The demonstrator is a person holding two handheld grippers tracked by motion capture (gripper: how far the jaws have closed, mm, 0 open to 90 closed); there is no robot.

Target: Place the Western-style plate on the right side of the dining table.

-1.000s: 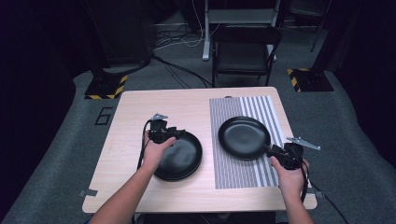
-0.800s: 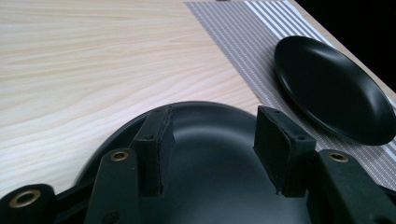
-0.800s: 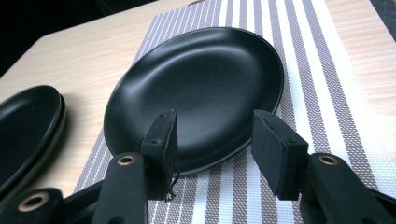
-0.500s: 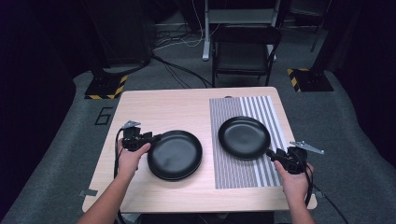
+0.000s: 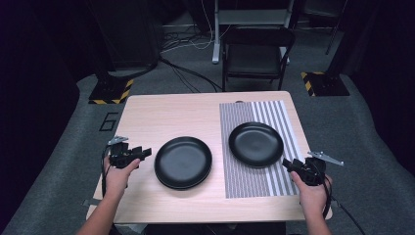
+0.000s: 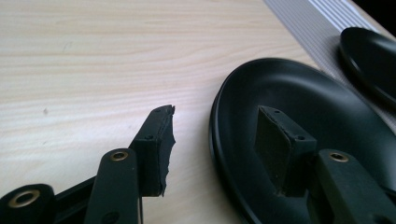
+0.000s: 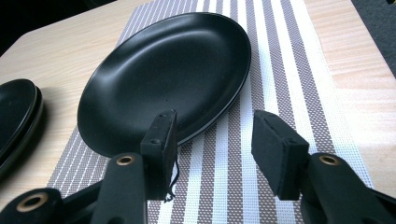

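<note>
A stack of black plates (image 5: 183, 161) (image 6: 336, 121) lies on the wooden table (image 5: 161, 117), left of centre. One more black plate (image 5: 256, 143) (image 7: 168, 74) rests on a striped placemat (image 5: 244, 178) (image 7: 280, 60) to the right. My left gripper (image 5: 146, 152) (image 6: 219, 135) hovers near the table's left edge, just left of the stack, open, pointing at its rim with nothing gripped. My right gripper (image 5: 288, 165) (image 7: 217, 140) is open over the mat's near right corner, close to the single plate's rim and apart from it.
A black folding chair (image 5: 257, 56) stands behind the table's far edge. Cables (image 5: 186, 73) run over the grey floor there. Yellow-black marked stand bases (image 5: 110, 90) (image 5: 323, 83) sit at both far corners. Bare wood lies at the table's far left.
My left hand has pulled leftward, from over the stack of plates to the table's left edge. The right hand has stayed put, and both plates lie unmoved.
</note>
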